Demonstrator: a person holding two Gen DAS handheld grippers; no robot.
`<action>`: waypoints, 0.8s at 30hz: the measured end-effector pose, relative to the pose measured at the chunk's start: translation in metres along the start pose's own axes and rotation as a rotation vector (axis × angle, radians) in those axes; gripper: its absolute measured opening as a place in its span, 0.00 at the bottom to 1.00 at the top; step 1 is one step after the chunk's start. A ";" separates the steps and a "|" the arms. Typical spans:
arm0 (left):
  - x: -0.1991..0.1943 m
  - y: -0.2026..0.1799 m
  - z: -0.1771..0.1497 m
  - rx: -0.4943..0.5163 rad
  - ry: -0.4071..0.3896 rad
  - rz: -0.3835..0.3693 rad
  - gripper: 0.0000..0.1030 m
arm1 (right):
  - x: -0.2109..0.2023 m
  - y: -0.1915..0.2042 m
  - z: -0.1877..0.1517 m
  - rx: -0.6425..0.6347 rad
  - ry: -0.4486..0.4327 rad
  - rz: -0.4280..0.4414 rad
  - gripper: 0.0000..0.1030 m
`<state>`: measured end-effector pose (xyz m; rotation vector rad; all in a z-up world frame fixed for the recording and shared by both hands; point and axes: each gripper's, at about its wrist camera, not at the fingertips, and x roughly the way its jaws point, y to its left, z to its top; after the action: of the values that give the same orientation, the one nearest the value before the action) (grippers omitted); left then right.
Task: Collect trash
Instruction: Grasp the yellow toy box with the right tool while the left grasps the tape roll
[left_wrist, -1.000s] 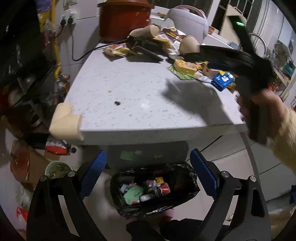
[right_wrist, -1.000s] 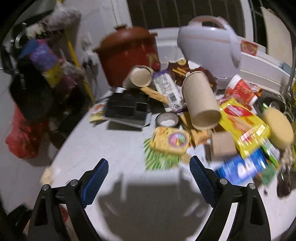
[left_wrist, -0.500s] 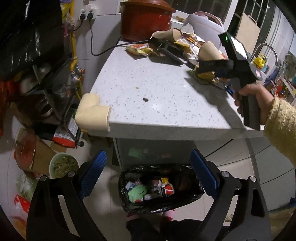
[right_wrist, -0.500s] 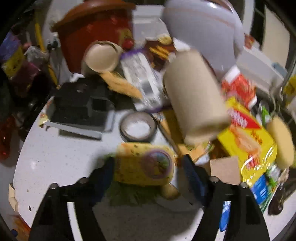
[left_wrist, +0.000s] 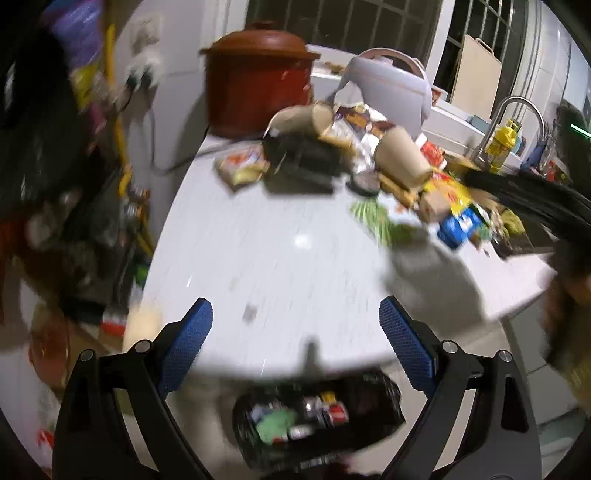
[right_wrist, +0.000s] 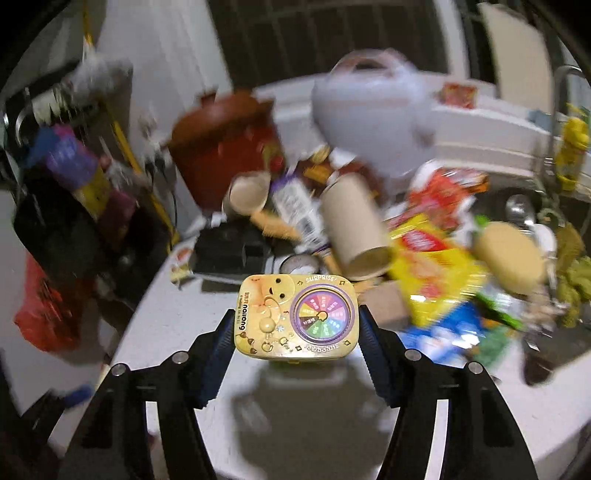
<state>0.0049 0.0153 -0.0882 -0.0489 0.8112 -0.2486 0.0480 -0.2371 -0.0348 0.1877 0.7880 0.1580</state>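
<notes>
My right gripper (right_wrist: 296, 325) is shut on a yellow tin (right_wrist: 296, 317) with a coloured wheel on its lid and holds it above the white counter (right_wrist: 177, 325). Behind it lies a heap of trash: a cardboard tube (right_wrist: 354, 229), a yellow packet (right_wrist: 432, 273), a blue packet (right_wrist: 447, 325). My left gripper (left_wrist: 295, 354) is open and empty, over the counter's front edge. Below it stands a black-lined trash bin (left_wrist: 369, 424) with wrappers inside. The right gripper's black body (left_wrist: 532, 206) shows at the right of the left wrist view.
A red-brown pot (left_wrist: 258, 77) and a white rice cooker (left_wrist: 391, 85) stand at the back of the counter (left_wrist: 280, 258). A black tray (left_wrist: 303, 166) lies in front of the pot. A sink with a tap (left_wrist: 517, 110) is at the right. Cluttered shelves (left_wrist: 74, 206) are at the left.
My right gripper has closed on the yellow tin and lifted it off the counter. My left gripper has risen and moved forward over the counter's edge.
</notes>
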 end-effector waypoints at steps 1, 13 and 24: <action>0.014 -0.011 0.014 0.020 -0.003 0.000 0.87 | -0.014 -0.011 -0.002 0.022 -0.010 -0.003 0.61; 0.148 -0.093 0.108 0.088 0.063 0.005 0.87 | -0.082 -0.091 -0.040 0.183 -0.044 -0.089 0.61; 0.199 -0.103 0.119 0.102 0.147 0.125 0.75 | -0.087 -0.123 -0.049 0.248 -0.046 -0.098 0.61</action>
<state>0.2017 -0.1387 -0.1341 0.1169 0.9426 -0.1765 -0.0389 -0.3697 -0.0364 0.3850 0.7685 -0.0372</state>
